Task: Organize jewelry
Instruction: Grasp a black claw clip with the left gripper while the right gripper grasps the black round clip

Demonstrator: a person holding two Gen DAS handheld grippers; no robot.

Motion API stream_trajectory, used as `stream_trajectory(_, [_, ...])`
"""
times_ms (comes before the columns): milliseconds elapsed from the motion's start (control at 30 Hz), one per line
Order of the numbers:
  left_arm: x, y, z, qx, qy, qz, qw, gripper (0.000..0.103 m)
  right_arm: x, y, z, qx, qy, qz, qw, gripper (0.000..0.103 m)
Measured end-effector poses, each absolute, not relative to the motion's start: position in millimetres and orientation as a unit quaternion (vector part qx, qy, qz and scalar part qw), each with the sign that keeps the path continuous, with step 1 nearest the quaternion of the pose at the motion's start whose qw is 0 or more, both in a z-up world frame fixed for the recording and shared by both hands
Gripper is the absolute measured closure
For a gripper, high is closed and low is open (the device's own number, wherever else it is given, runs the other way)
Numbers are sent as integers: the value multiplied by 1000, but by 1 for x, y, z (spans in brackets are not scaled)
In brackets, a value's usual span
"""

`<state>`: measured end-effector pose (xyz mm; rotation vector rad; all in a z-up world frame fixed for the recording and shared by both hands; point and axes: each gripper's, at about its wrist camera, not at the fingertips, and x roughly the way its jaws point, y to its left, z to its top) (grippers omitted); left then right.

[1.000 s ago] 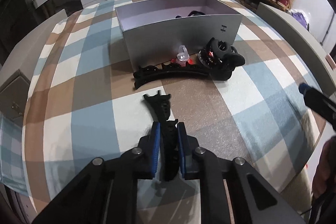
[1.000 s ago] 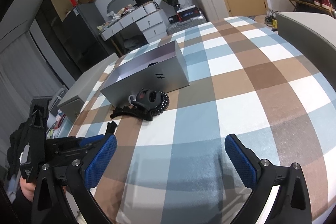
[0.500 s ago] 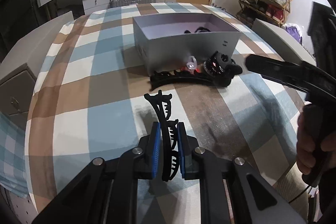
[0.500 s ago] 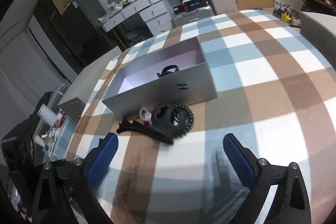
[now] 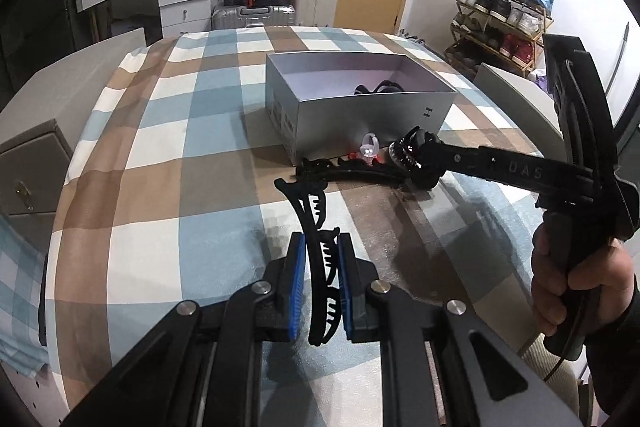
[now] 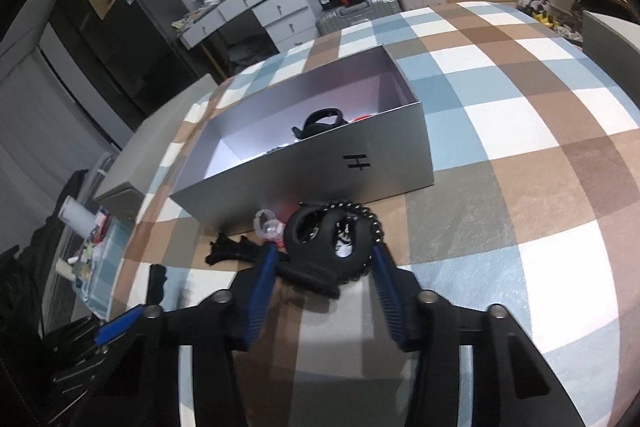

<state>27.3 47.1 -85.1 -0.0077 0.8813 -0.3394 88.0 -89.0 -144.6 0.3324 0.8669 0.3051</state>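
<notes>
My left gripper point(image 5: 322, 271) is shut on a long black toothed hair clip point(image 5: 310, 223) and holds it above the checked tablecloth. My right gripper point(image 6: 324, 263) has closed in around a black hair claw point(image 6: 320, 247) and a black beaded bracelet point(image 6: 370, 223) lying in front of the grey box point(image 6: 320, 179); its blue pads point(image 6: 262, 287) sit at both sides of the claw. The right gripper also shows in the left wrist view point(image 5: 420, 163), reaching in from the right. The open box point(image 5: 360, 111) holds a black accessory point(image 6: 320, 121).
A curved black hair clip point(image 5: 348, 173), a clear clip point(image 5: 369, 149) and a small red piece point(image 5: 354, 155) lie in front of the box. Grey chairs stand at the table's left point(image 5: 32, 163) and right point(image 5: 516, 103). A clear bin point(image 6: 100, 259) sits beyond the left edge.
My left gripper has lifted the toothed clip off the cloth. My right gripper has moved in to the pile in front of the box and narrowed around the black hair claw.
</notes>
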Motion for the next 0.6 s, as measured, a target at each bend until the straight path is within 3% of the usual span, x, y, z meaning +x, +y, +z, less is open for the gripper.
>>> stream_trajectory(600, [21, 43, -76, -8, 416, -165, 894, 92, 47, -108, -149, 205, 392, 184, 878, 58])
